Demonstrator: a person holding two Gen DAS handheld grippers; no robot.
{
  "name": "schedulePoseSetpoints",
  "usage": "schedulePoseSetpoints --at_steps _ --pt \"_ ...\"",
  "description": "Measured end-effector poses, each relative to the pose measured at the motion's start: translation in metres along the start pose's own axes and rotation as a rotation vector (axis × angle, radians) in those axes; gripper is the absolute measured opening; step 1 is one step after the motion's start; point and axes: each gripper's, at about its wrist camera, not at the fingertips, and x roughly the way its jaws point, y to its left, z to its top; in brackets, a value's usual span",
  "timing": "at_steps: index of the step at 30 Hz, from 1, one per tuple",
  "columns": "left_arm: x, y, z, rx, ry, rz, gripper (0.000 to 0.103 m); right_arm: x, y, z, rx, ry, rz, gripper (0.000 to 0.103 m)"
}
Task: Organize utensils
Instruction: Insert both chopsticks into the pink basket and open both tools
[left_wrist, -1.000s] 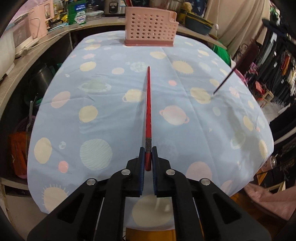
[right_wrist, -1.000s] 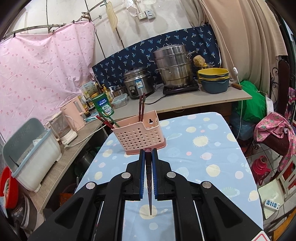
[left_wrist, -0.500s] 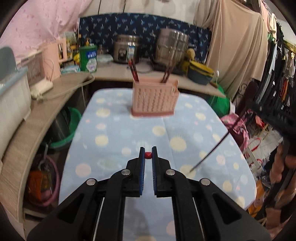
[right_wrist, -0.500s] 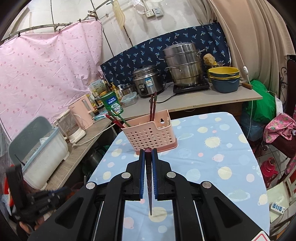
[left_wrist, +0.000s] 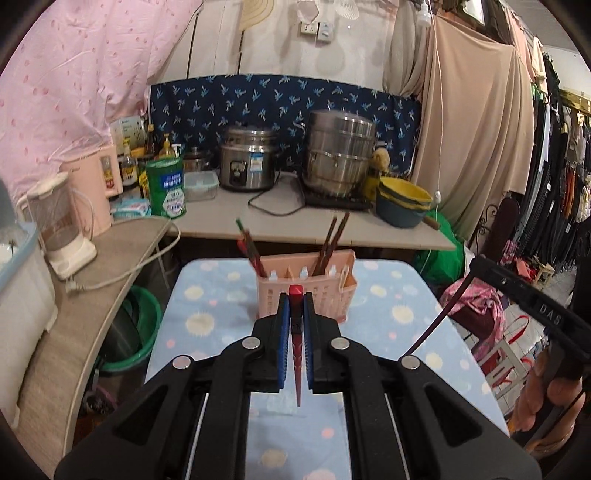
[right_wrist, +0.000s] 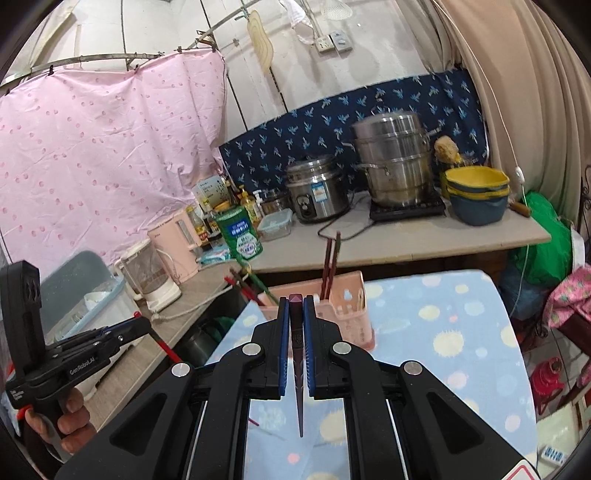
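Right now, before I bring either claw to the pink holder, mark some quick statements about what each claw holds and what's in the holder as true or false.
1. The left claw grips a red chopstick. True.
2. The right claw is empty. False: it is shut on a dark purple chopstick.
3. The pink holder already contains chopsticks. True.
4. The holder lies tipped over. False: it stands upright on the blue tablecloth.

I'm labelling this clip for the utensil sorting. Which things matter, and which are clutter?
Job: red chopstick in left gripper; dark purple chopstick in right gripper; pink holder.
Clutter: rice cooker, steamer pot, green canister.
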Motion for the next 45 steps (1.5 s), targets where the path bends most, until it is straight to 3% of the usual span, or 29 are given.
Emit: schedulePoseSetpoints --at_steps 11,17,23,30,32,36,40,45 --pt "0.018 -0.009 0.117 -0.003 -0.191 0.024 0.007 0.058 0.0 0.101 0.009 -0.156 0.011 0.007" --pt "0.064 -0.005 0.143 -0.003 -0.183 0.059 0.007 0.107 -0.008 0.122 0.025 -0.167 -0.006 0.007" --pt "0.112 0.004 0.129 -0.002 -0.112 0.074 0.007 0.164 -0.02 0.105 0.037 -0.08 -0.019 0.007" --pt "0.153 0.011 0.103 -0.003 -0.033 0.089 0.007 0.201 -0.026 0.073 0.01 0.014 -0.039 0.007" --pt "0.158 0.013 0.097 -0.008 -0.024 0.095 0.008 0.203 -0.027 0.067 0.004 0.02 -0.044 0.014" --pt "0.157 0.013 0.089 -0.013 -0.023 0.115 0.027 0.198 -0.027 0.062 -0.001 0.025 -0.055 0.032" --pt "0.147 0.01 0.082 -0.009 -0.046 0.142 0.05 0.184 -0.021 0.058 -0.031 0.019 -0.063 0.039" --pt "0.133 0.003 0.068 0.013 -0.041 0.178 0.053 0.16 -0.012 0.044 -0.071 0.039 -0.073 0.048"
